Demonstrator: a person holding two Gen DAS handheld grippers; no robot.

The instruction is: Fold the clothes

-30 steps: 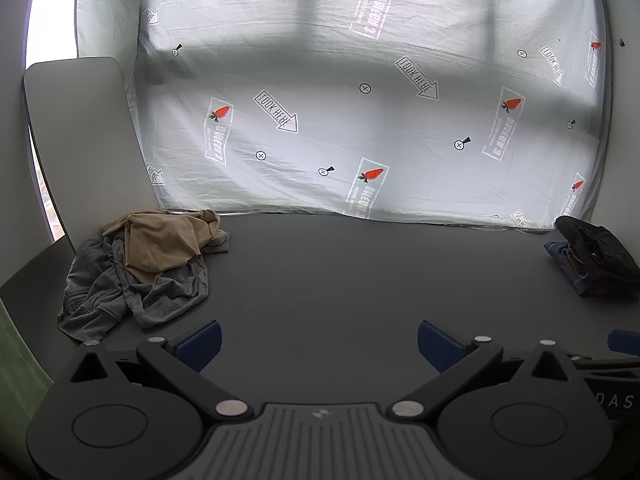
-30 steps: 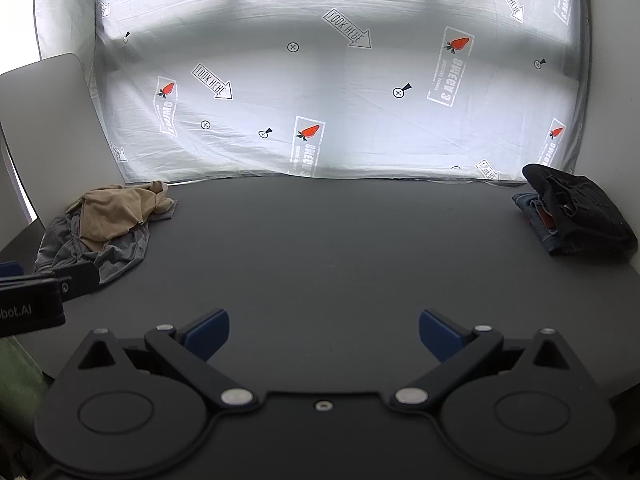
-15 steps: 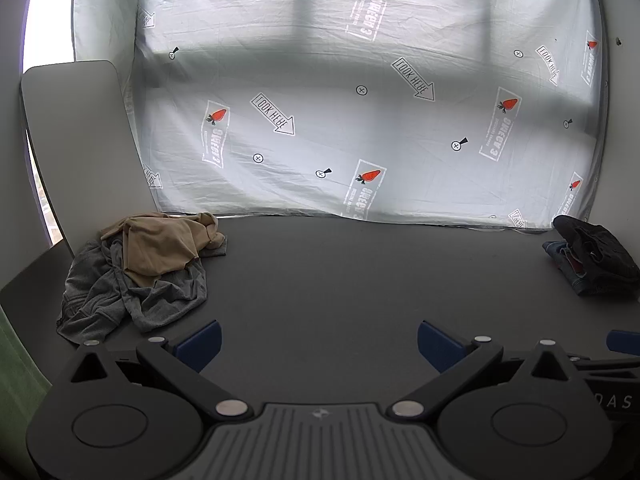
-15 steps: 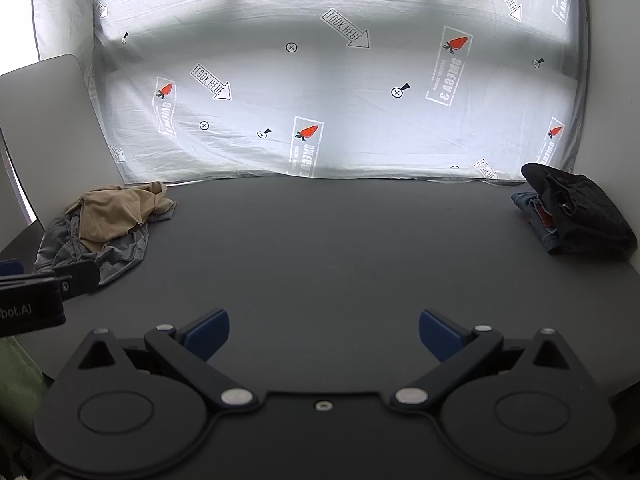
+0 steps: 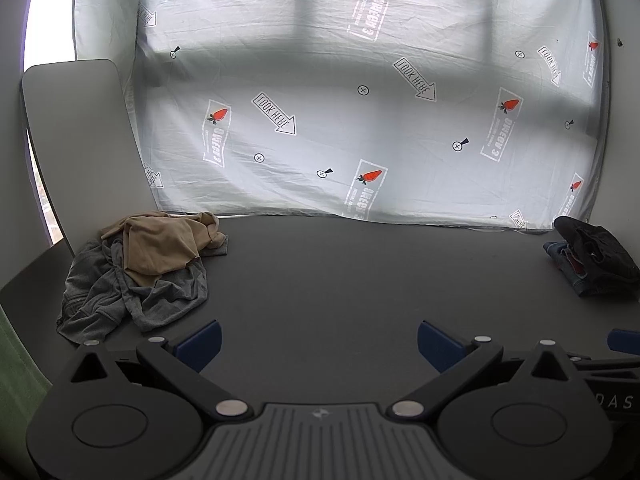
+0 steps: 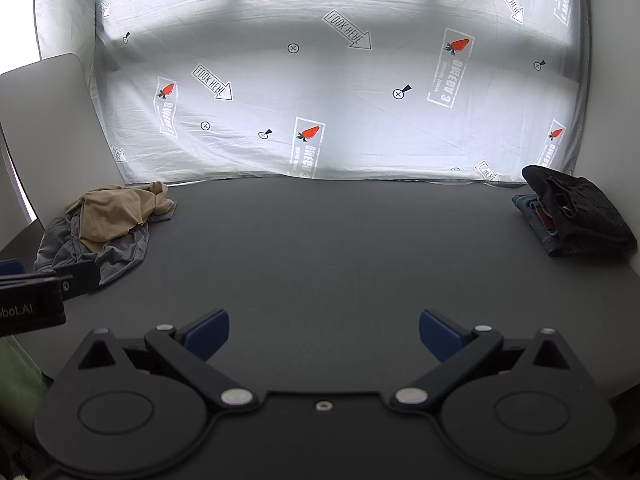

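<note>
Nothing moved, left gripper (image 5: 318, 344) wide, dark table (image 5: 340, 280) mid-span bare

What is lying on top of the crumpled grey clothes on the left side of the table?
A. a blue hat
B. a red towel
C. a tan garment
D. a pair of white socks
C: a tan garment is draped over the grey clothes at the table's left side.

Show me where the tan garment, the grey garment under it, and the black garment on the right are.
tan garment (image 5: 158, 248), left wrist view, middle of its flat top panel.
grey garment (image 5: 100, 300), left wrist view, crumpled front part.
black garment (image 6: 580, 204), right wrist view, top of the folded pile.
</note>
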